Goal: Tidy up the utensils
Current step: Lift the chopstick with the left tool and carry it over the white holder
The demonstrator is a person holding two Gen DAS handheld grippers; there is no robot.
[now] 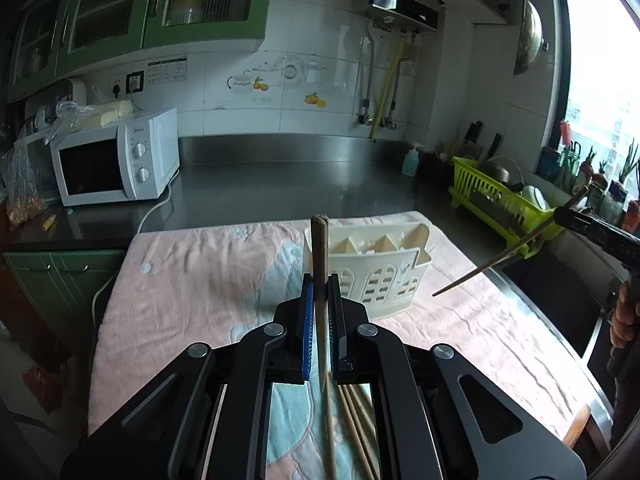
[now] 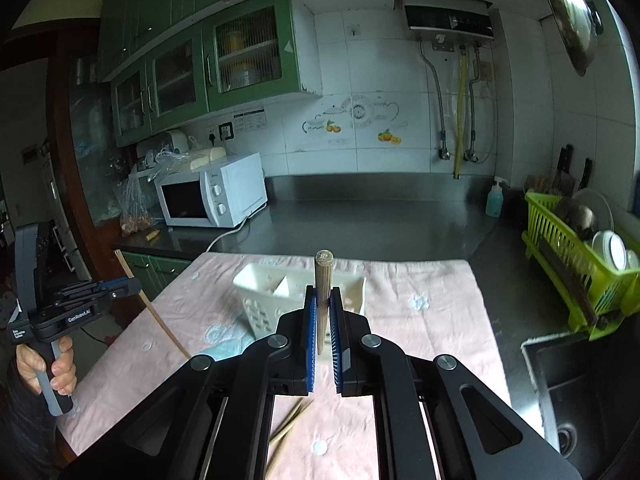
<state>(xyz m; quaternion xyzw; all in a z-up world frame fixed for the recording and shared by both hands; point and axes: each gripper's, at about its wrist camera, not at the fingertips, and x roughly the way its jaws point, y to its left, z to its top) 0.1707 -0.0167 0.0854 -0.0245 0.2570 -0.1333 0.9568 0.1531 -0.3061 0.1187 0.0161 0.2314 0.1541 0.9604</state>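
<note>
Above the pink towel point(image 1: 192, 300) on the tabletop point(image 1: 280, 184), the left gripper point(image 1: 320, 292) has its jaws clamped on a wooden chopstick point(image 1: 320, 248). The right gripper point(image 2: 322, 304) clamps another chopstick point(image 2: 323, 280). A cream utensil holder point(image 1: 376, 268) stands beyond them; spare chopsticks point(image 1: 356, 412) lie on the towel below.

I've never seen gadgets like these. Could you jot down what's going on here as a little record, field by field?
Setting: kitchen counter with a pink cloth spread over it
Left gripper: shut on a chopstick
Right gripper: shut on another chopstick
Holder: cream utensil caddy standing on the cloth, compartments look empty
Remaining: loose chopsticks lying on the cloth below the grippers
Nearby: white microwave, green dish rack
</note>
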